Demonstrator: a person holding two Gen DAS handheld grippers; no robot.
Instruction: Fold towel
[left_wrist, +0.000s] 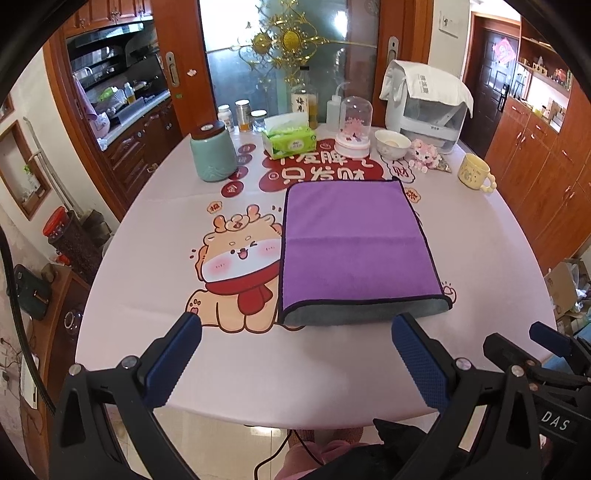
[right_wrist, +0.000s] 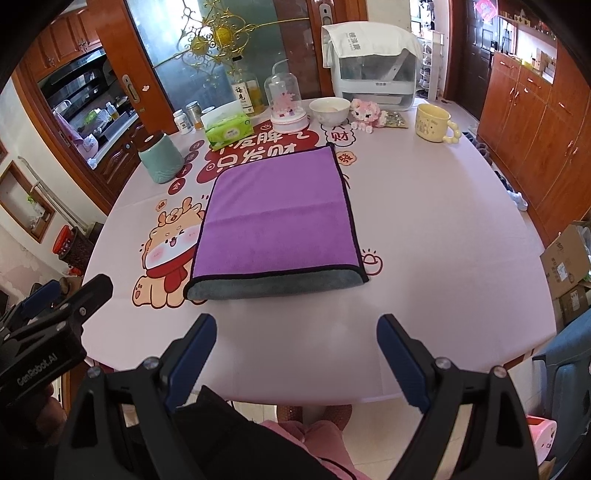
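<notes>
A purple towel (left_wrist: 354, 247) with a grey underside lies folded flat on the pink printed table (left_wrist: 166, 221); its folded grey edge faces me. It also shows in the right wrist view (right_wrist: 277, 225). My left gripper (left_wrist: 295, 328) is open and empty, held just short of the towel's near edge. My right gripper (right_wrist: 297, 328) is open and empty, a little back from the near edge over the table's front. The right gripper's body shows at the lower right of the left wrist view (left_wrist: 546, 343).
At the back of the table stand a green jar (left_wrist: 213, 152), a tissue pack (left_wrist: 290, 142), a glass dome (left_wrist: 354, 127), a white bowl (left_wrist: 392, 143), a pink plush toy (left_wrist: 424, 153), a yellow mug (left_wrist: 474, 172) and a white appliance (left_wrist: 428, 107). Wooden cabinets (right_wrist: 535, 122) stand at the right.
</notes>
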